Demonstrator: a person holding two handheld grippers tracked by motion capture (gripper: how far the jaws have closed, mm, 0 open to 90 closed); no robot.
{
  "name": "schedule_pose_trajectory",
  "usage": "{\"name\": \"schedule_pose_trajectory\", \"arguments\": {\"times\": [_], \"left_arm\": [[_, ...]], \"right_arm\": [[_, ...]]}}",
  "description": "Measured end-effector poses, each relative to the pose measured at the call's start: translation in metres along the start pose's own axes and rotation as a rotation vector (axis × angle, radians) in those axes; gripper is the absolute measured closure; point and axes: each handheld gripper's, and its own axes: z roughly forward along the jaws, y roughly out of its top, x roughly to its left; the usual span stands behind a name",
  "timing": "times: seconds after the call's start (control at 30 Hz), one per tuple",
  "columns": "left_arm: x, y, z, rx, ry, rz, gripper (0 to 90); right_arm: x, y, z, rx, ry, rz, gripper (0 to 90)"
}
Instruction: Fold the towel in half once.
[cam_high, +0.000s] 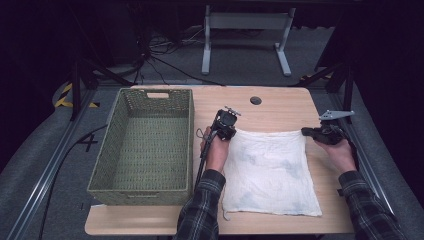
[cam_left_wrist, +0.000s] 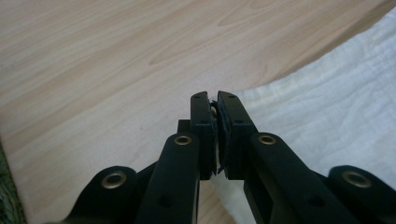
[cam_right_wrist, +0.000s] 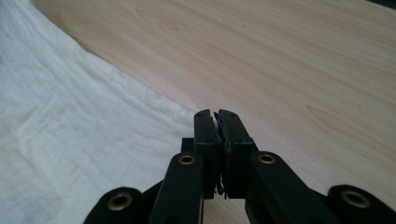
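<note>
A white cloth (cam_high: 267, 170) lies spread flat on the right half of the wooden table (cam_high: 280, 107). My left gripper (cam_high: 234, 131) is at the cloth's far left corner, my right gripper (cam_high: 304, 132) at its far right corner. In the left gripper view the jaws of the left gripper (cam_left_wrist: 215, 98) are pressed together, and the cloth (cam_left_wrist: 327, 107) runs in from the right to their tips. In the right gripper view the right gripper (cam_right_wrist: 217, 114) is likewise shut where the cloth (cam_right_wrist: 70, 116) ends, with frayed threads showing between the pads.
A green woven basket (cam_high: 141, 191) with nothing in it stands on the table's left half, right beside my left forearm. A round cable hole (cam_high: 255, 100) sits near the far edge. Bare wood lies beyond the cloth.
</note>
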Motion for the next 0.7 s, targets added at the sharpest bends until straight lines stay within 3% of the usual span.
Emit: {"name": "schedule_pose_trajectory", "arguments": {"times": [0.1, 0.2, 0.3, 0.5, 0.7], "left_arm": [[0.001, 0.006, -0.002, -0.013, 0.005, -0.001, 85.7], [-0.001, 0.007, -0.01, -0.021, -0.016, -0.001, 85.4], [-0.006, 0.001, -0.015, -0.013, -0.024, 0.02, 85.4], [-0.008, -0.016, -0.032, -0.024, -0.051, -0.015, 85.5], [-0.019, -0.026, -0.047, -0.012, -0.029, 0.02, 85.5]], "right_arm": [[-0.004, 0.008, 0.0, -0.01, -0.016, -0.007, 87.4], [-0.004, 0.009, -0.003, -0.025, -0.008, -0.001, 87.3], [0.001, 0.005, -0.01, -0.026, -0.004, -0.015, 87.3], [0.012, -0.012, -0.023, -0.035, 0.018, -0.007, 87.3], [0.027, -0.021, -0.036, -0.042, 0.037, -0.028, 87.3]]}}
